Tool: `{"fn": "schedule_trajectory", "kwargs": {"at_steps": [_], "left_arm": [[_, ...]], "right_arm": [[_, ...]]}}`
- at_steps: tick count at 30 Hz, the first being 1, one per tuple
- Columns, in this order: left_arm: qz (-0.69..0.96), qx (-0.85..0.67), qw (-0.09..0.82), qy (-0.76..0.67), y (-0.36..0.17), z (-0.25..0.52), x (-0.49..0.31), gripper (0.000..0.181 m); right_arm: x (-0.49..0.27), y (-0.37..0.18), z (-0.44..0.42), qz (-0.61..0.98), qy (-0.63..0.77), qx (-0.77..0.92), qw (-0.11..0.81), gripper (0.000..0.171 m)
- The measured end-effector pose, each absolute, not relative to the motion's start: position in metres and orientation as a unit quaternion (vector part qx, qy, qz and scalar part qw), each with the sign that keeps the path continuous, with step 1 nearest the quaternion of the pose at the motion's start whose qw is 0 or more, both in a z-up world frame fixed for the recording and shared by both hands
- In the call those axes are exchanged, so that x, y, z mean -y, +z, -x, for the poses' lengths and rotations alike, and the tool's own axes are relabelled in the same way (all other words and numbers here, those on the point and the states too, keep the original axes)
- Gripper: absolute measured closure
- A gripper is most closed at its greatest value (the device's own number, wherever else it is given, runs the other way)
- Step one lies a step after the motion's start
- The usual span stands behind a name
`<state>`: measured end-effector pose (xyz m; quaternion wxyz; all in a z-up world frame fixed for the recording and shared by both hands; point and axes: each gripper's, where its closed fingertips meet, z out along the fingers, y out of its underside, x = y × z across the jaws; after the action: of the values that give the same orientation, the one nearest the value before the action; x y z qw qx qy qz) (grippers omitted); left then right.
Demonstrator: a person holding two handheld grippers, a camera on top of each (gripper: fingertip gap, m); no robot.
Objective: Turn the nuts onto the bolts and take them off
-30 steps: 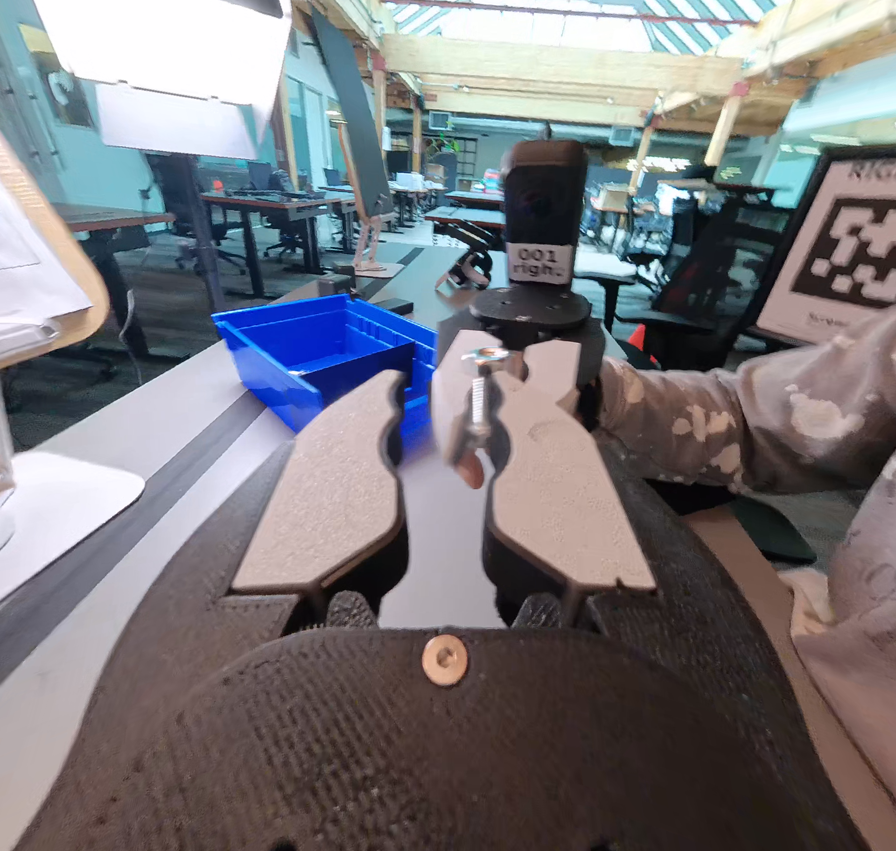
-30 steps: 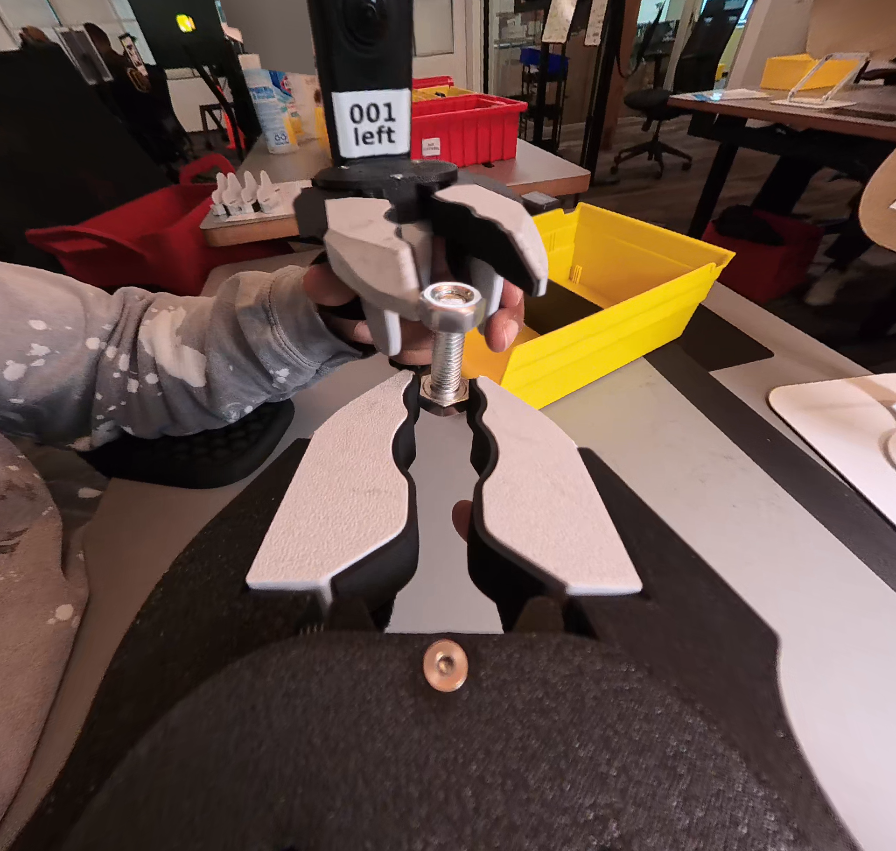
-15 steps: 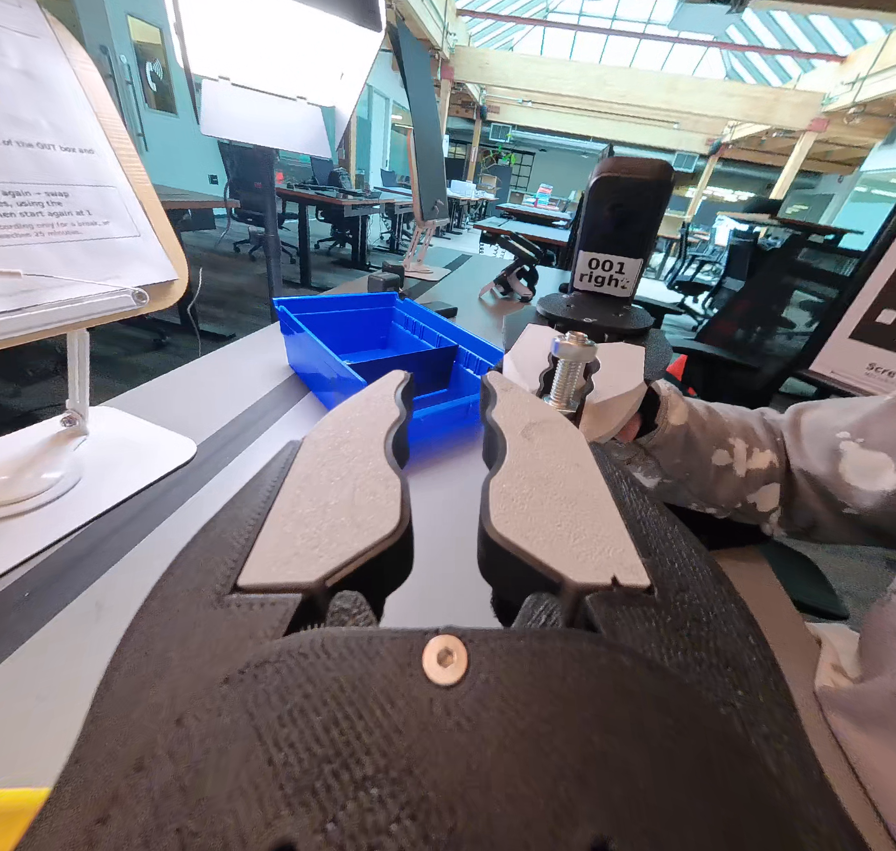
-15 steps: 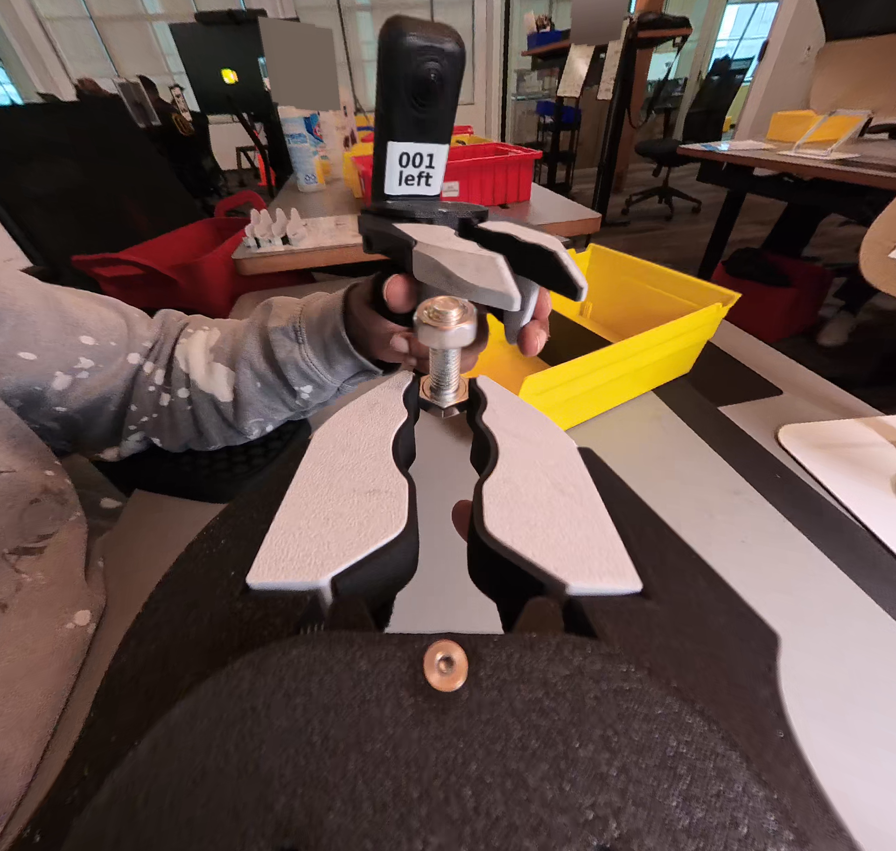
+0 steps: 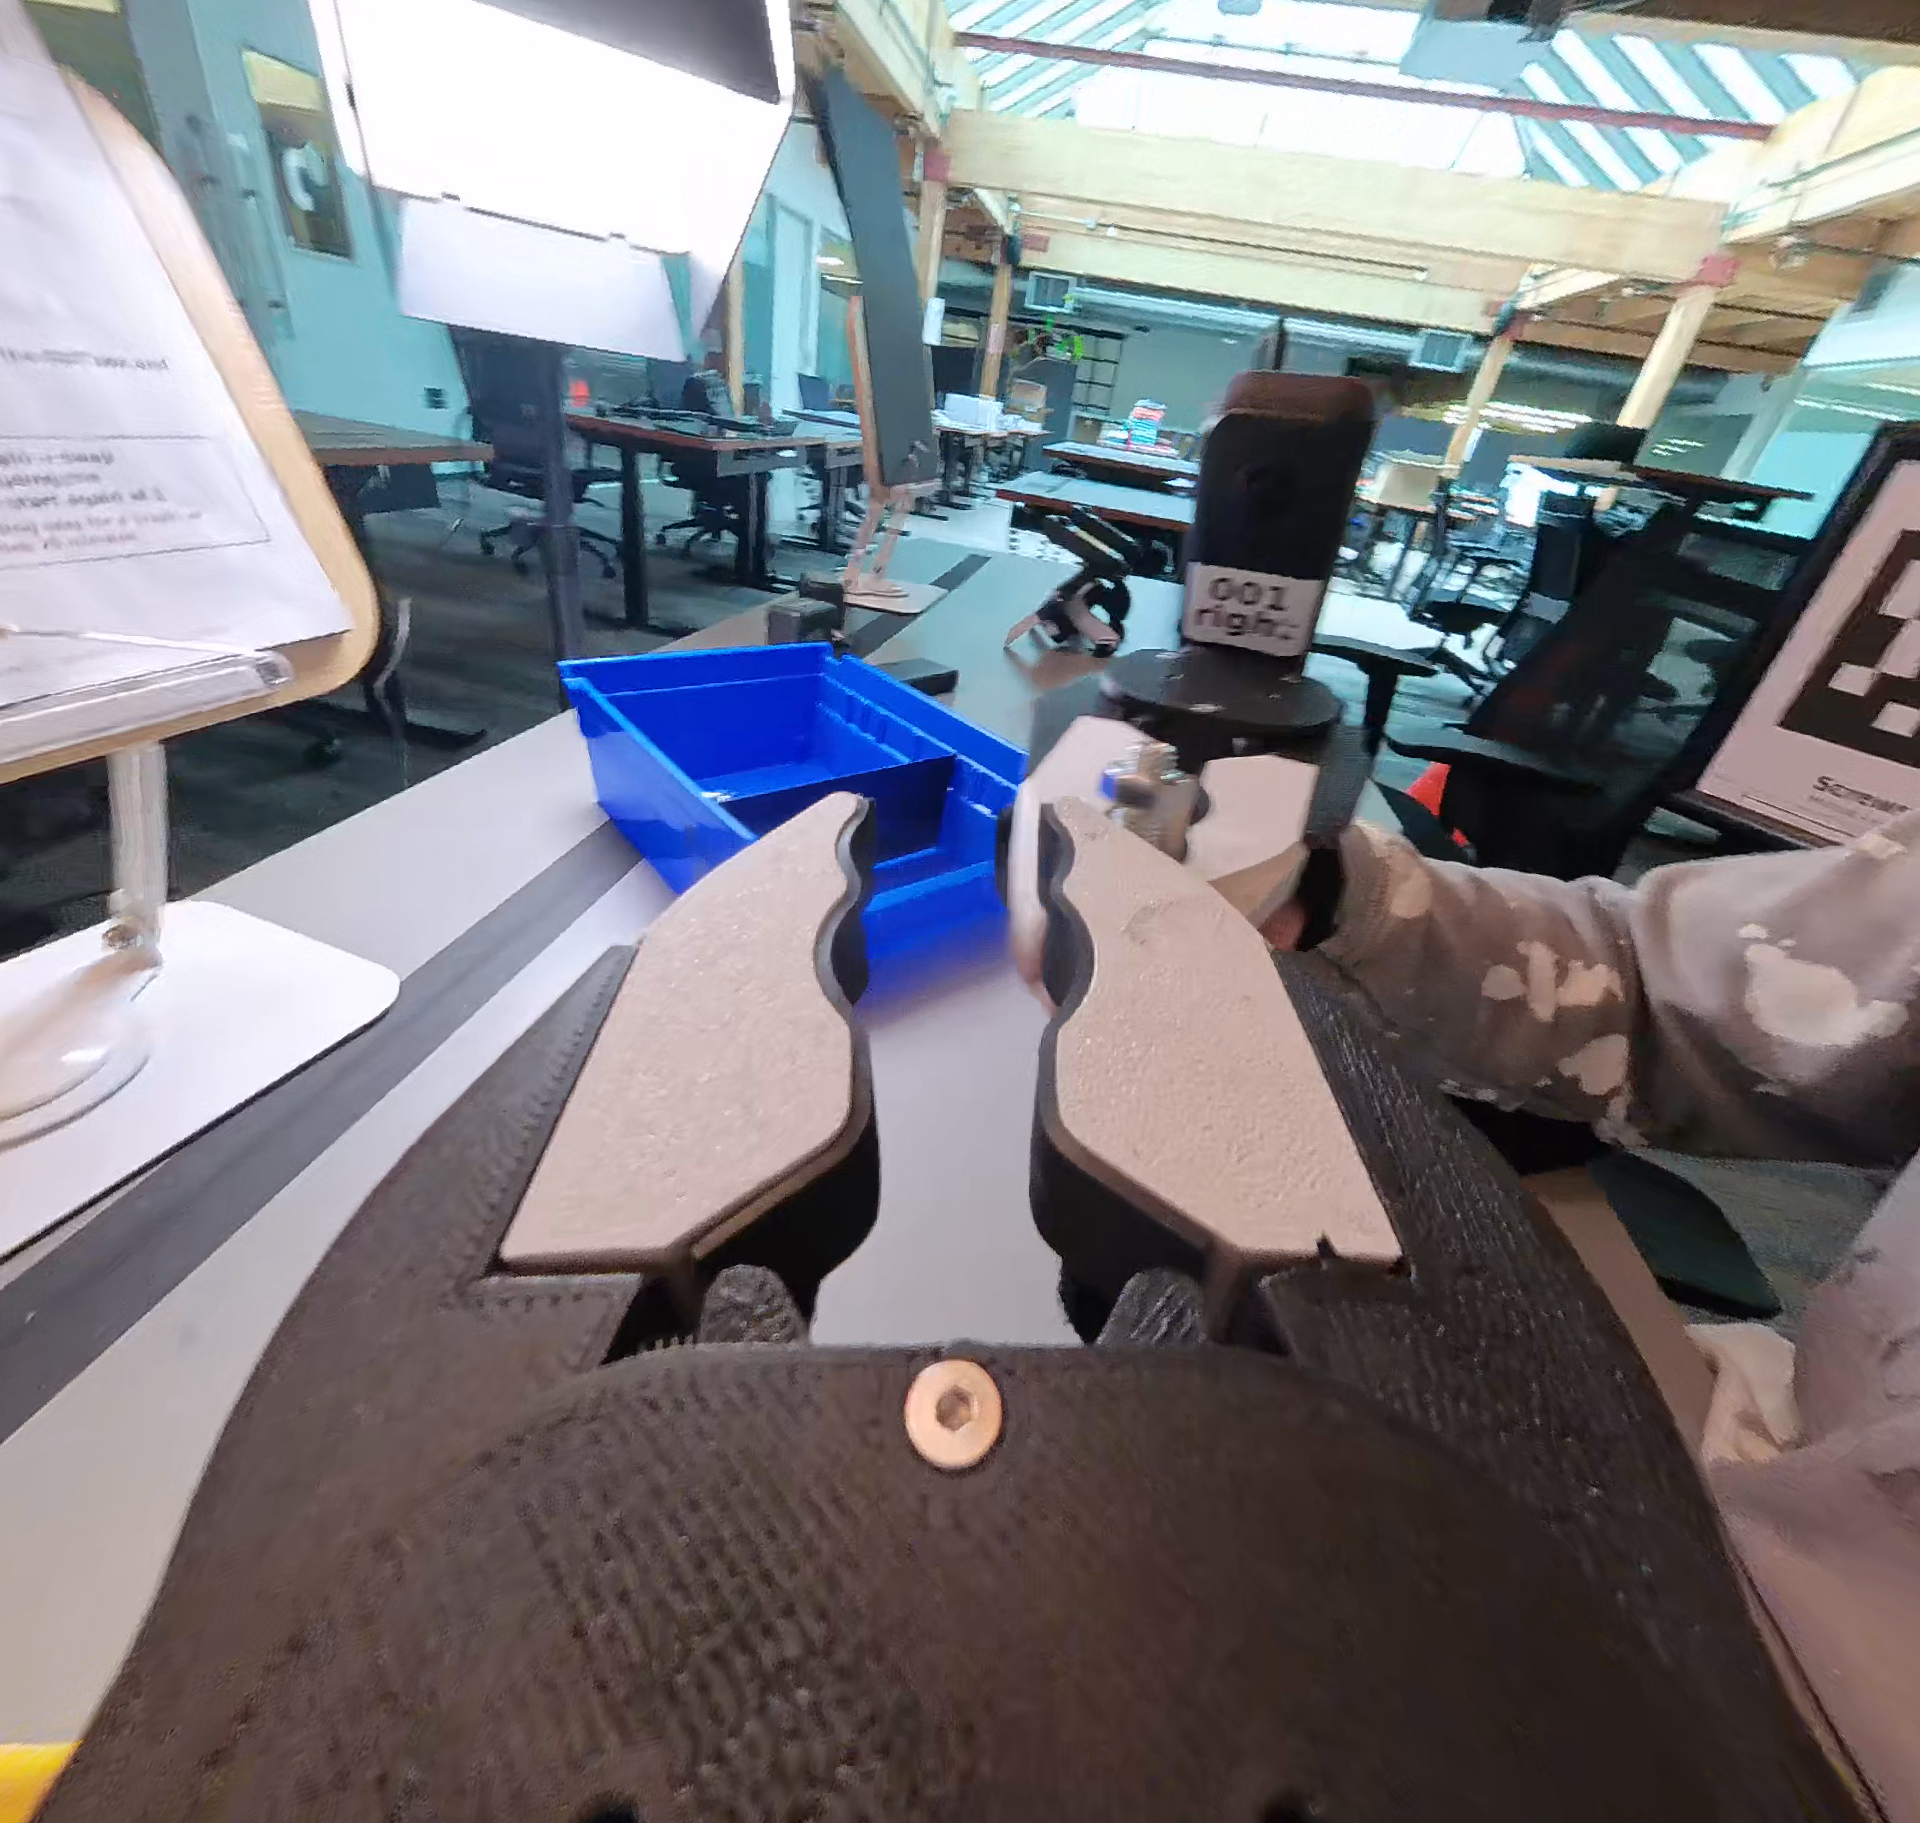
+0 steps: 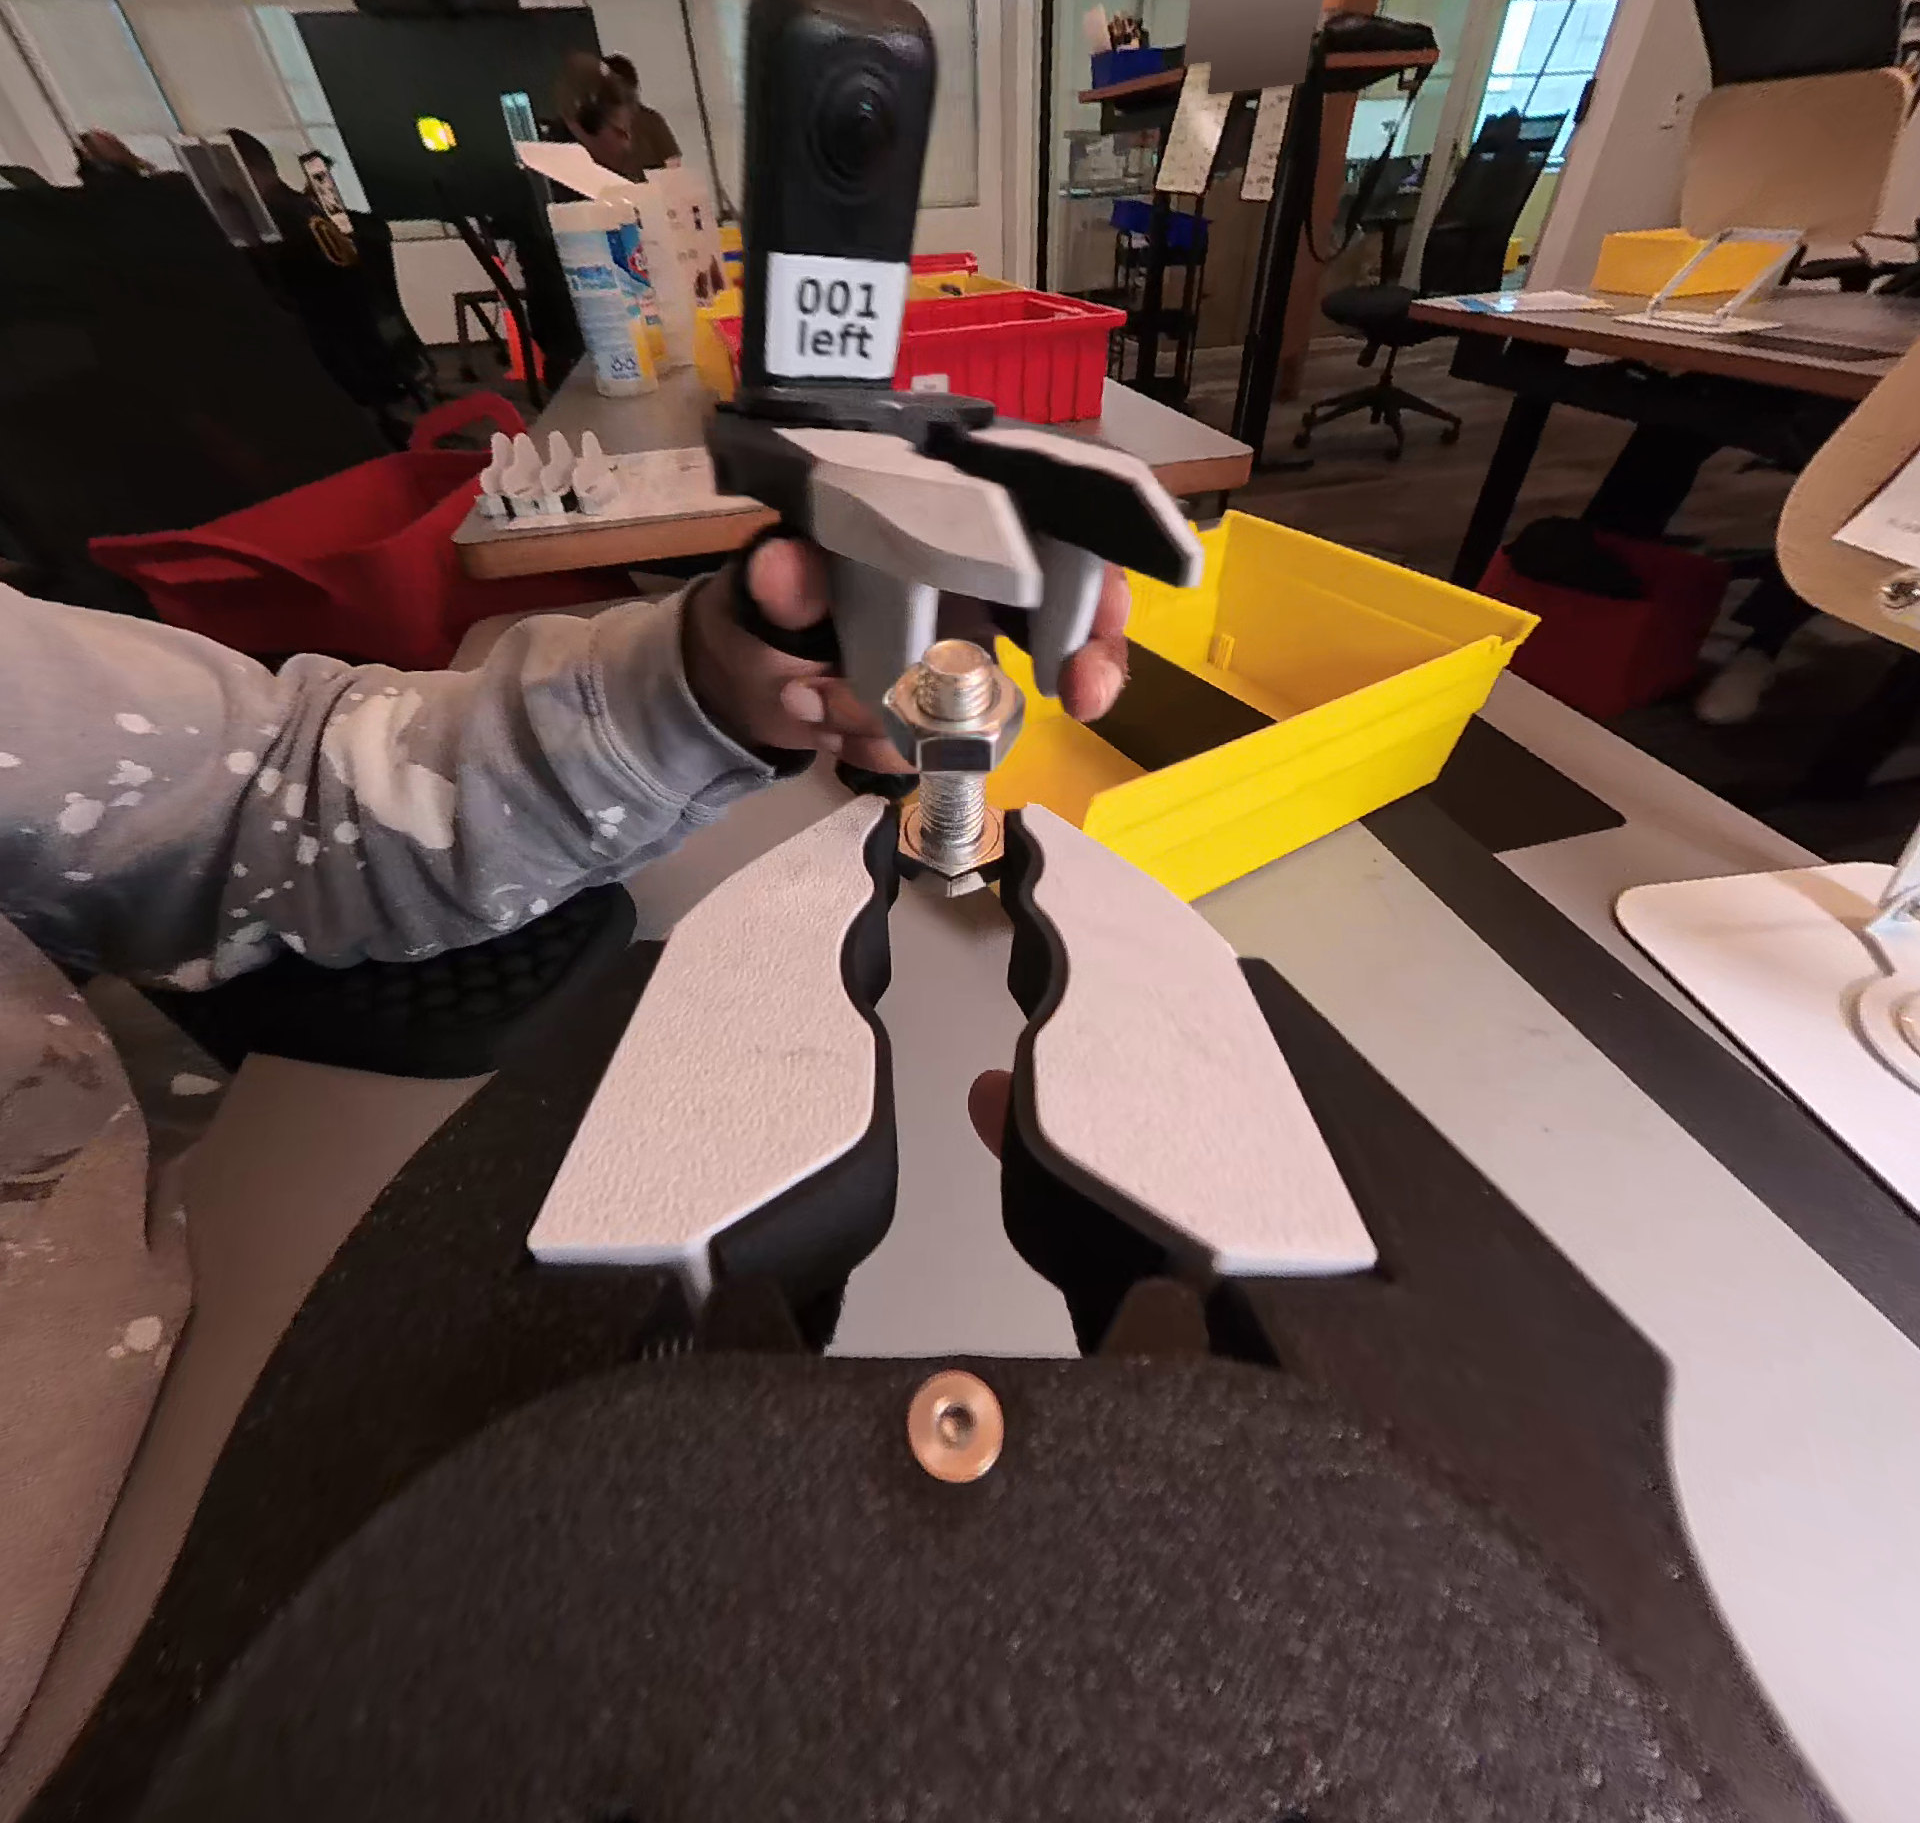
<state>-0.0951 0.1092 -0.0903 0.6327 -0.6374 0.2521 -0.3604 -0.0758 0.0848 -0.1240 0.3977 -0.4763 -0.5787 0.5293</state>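
Bolt [image 6: 951, 817]: threaded steel, upright at centre of the right wrist view, hex head clamped between the right gripper [image 6: 951, 864] tips, jaws drawn close on it. Nut [image 6: 954, 724]: hex, steel, sits high on the thread, a little of the shank end showing above.

Left gripper [image 6: 961, 646]: in the same view just above and behind the nut, fingers pointing down, parted and holding nothing; contact with the nut cannot be told. In its own view the left gripper [image 5: 951, 828] stands open, grainy grey pads with wavy black inner edges, bare table between them.

Right view only: yellow bin [image 6: 1340, 672], smooth plastic, centre right behind the bolt; red bin [image 6: 997, 355] farther back.

Left view only: blue bin [image 5: 769, 765], plastic with a divider, centre of frame; bolt [image 5: 1153, 802] small and blurred at centre right, in the right gripper [image 5: 1174, 838].

Table [image 6: 1455, 994]: matte grey with a dark stripe.
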Motion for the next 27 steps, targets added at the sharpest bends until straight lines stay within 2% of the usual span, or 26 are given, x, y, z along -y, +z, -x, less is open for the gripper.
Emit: {"fn": "schedule_trajectory", "kwargs": {"at_steps": [4,7,8,11,15,21,22,24,27], "left_arm": [[0.627,-0.296,0.608,-0.388,-0.091,0.064,-0.095,0.141],[0.646,-0.292,0.610,-0.354,-0.101,0.069,-0.105,0.144],[0.659,-0.264,0.613,-0.347,-0.101,0.080,-0.112,0.160],[0.661,-0.251,0.616,-0.347,-0.100,0.096,-0.114,0.153],[0.636,-0.288,0.609,-0.376,-0.094,0.072,-0.099,0.142],[0.653,-0.285,0.589,-0.381,-0.104,0.072,-0.105,0.140],[0.661,-0.269,0.599,-0.363,-0.104,0.081,-0.110,0.152],[0.659,-0.266,0.616,-0.341,-0.103,0.091,-0.112,0.154],[0.642,-0.278,0.604,-0.380,-0.098,0.079,-0.103,0.148]], "right_arm": [[-0.091,-0.132,0.079,0.495,0.521,0.574,0.393,0.153],[-0.087,-0.132,0.079,0.492,0.519,0.581,0.391,0.153],[-0.086,-0.130,0.078,0.486,0.521,0.582,0.391,0.153],[-0.085,-0.125,0.075,0.478,0.527,0.583,0.392,0.153],[-0.092,-0.134,0.078,0.502,0.509,0.580,0.390,0.153],[-0.088,-0.134,0.079,0.496,0.512,0.583,0.388,0.153],[-0.089,-0.132,0.077,0.496,0.520,0.578,0.387,0.153],[-0.088,-0.126,0.075,0.488,0.535,0.573,0.384,0.153],[-0.090,-0.128,0.076,0.492,0.524,0.576,0.390,0.153]]}}
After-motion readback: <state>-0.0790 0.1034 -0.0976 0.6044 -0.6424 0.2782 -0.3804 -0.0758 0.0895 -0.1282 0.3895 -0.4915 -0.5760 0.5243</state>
